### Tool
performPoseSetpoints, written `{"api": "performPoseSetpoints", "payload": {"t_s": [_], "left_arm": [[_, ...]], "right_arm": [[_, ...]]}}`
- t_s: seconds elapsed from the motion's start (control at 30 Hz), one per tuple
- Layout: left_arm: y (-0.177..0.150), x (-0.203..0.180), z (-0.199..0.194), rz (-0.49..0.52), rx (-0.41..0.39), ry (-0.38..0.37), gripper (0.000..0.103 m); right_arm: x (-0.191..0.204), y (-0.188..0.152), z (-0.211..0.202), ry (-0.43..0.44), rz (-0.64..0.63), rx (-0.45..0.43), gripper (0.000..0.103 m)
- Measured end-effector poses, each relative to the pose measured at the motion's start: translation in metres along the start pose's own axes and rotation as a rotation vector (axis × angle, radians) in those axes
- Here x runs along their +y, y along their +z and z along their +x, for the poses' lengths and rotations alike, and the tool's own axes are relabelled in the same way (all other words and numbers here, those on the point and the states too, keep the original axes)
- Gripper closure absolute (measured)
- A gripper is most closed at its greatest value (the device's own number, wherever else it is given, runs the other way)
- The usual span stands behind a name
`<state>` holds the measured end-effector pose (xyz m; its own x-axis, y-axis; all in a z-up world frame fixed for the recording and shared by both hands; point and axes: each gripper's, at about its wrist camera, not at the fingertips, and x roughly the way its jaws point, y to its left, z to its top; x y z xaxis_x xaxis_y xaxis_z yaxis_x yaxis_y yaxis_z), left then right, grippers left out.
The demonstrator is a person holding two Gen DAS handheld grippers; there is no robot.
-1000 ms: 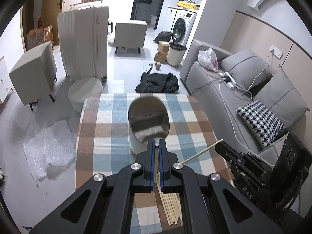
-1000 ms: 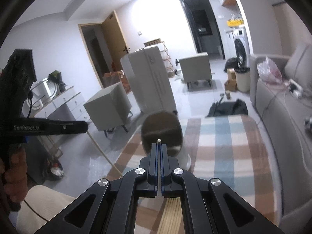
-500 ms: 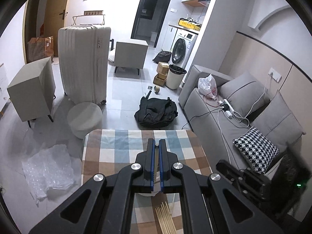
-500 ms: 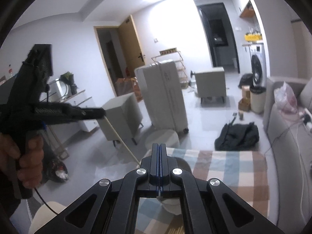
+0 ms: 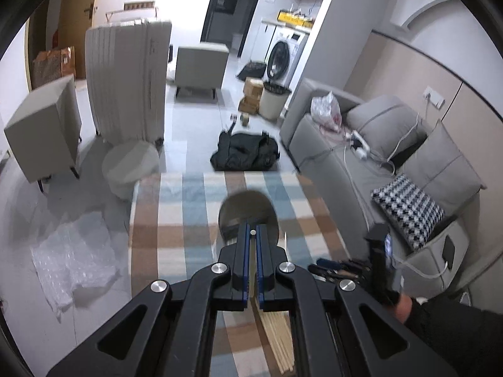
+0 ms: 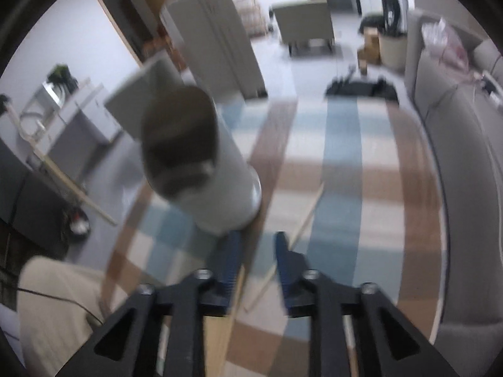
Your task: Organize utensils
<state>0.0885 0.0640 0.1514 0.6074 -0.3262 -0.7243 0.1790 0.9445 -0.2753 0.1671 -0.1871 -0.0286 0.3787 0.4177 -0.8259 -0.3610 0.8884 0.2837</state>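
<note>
Your left hand-held gripper (image 5: 252, 235) is clenched on a single chopstick (image 5: 252, 233), its tip showing between the blue pads, aimed at the tall white holder (image 5: 248, 212) at twelve o'clock on the checked counter (image 5: 176, 220). That steep downward hold looks chosen so the stick can slide end-first into the holder's dark mouth.

Your right hand-held gripper (image 6: 256, 245) has jaws opening with nothing pressed between them. One loose chopstick (image 6: 301, 229) lies flat on the cloth just past its right finger, running toward one o'clock, beside the holder's base. The view is blurred, so whether it touches the pad cannot be told.

The remaining chopsticks (image 5: 279, 342) lie bundled on the counter beneath your left gripper at six o'clock, close for the next picks.
</note>
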Motion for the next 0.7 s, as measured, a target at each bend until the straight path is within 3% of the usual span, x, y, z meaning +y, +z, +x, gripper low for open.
{"api": "performPoseSetpoints", "payload": {"t_s": [0.13, 0.33, 0.53, 0.63, 0.67, 0.7], "left_arm": [[-0.019, 0.002, 0.01, -0.001, 0.041, 0.016, 0.103], [-0.042, 0.012, 0.024, -0.048, 0.101, 0.008, 0.103], [-0.057, 0.022, 0.029, -0.097, 0.141, 0.002, 0.103], [-0.062, 0.026, 0.034, -0.112, 0.153, 0.005, 0.103], [-0.063, 0.026, 0.035, -0.114, 0.156, 0.004, 0.103], [-0.064, 0.027, 0.036, -0.118, 0.159, 0.005, 0.103]], "right_arm": [[-0.017, -0.01, 0.036, -0.019, 0.106, 0.099, 0.073], [-0.053, 0.016, 0.07, -0.116, 0.238, 0.088, 0.072], [-0.047, 0.032, 0.108, -0.232, 0.16, 0.186, 0.072], [-0.033, 0.035, 0.114, -0.276, 0.076, 0.157, 0.072], [-0.03, 0.036, 0.118, -0.294, 0.059, 0.158, 0.075], [-0.025, 0.036, 0.121, -0.328, 0.033, 0.15, 0.085]]}}
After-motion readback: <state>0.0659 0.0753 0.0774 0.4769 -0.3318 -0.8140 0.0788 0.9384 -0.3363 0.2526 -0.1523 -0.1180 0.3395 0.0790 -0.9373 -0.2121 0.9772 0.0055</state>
